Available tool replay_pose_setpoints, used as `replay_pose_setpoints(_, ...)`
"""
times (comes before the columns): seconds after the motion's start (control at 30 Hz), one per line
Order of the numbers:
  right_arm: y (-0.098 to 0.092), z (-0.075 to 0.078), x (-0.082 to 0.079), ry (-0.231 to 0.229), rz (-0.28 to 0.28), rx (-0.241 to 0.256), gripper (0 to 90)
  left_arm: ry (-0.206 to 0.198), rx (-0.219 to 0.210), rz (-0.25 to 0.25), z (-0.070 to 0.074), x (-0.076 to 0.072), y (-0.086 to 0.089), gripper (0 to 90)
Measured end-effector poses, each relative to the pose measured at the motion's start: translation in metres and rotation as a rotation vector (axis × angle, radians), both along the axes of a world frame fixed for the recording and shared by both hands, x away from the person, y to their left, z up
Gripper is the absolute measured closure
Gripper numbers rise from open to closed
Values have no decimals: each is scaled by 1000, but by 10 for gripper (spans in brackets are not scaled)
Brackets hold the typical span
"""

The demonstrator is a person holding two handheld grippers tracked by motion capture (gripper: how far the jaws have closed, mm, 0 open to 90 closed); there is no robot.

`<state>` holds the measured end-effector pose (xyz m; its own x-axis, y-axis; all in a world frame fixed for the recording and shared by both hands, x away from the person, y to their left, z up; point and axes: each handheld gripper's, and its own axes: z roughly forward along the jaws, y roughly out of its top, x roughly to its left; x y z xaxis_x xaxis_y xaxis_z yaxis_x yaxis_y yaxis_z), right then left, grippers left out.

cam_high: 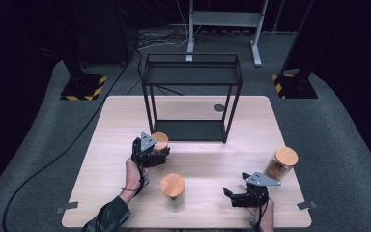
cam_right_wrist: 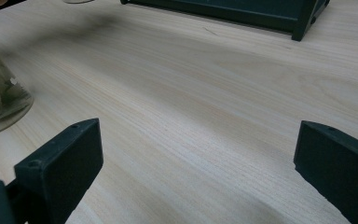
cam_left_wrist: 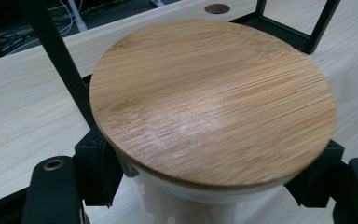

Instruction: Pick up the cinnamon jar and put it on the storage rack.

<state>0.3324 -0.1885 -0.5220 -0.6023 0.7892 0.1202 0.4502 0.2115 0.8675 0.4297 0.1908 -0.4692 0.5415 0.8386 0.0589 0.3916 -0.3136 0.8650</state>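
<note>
In the high view, the left gripper (cam_high: 150, 153) has its jaws around a jar with a bamboo lid (cam_high: 160, 141), which is at about 11 o'clock from the middle of the wooden table (cam_high: 212, 164), just in front of the black metal shelf (cam_high: 192, 96). A second jar (cam_high: 173, 191) stands at 6 o'clock, and a third jar (cam_high: 280, 164) with brownish contents stands at 3 o'clock, near the right gripper (cam_high: 232, 194). In the left gripper view, the lid (cam_left_wrist: 214, 100) is very close to the camera and both jaws press on the white body under it, so this gripper is clamped on the jar; one post of the shelf (cam_left_wrist: 56, 56) rises at 10 o'clock. In the right gripper view, the jaws are wide apart over bare table (cam_right_wrist: 205, 93) and hold nothing. The step in hand seems to be carrying the gripped jar to the shelf. The next move probably needs lifting it upright and passing it between the posts without hitting them.
</note>
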Motion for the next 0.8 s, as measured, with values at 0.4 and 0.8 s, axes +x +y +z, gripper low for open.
replay_pose_setpoints(0.4,0,0,0,2,2,0,6,-3,-2,-17,3,3,-4,253)
replay_pose_setpoints(0.8,0,0,0,2,3,0,7,-7,15,-31,5,7,-11,253)
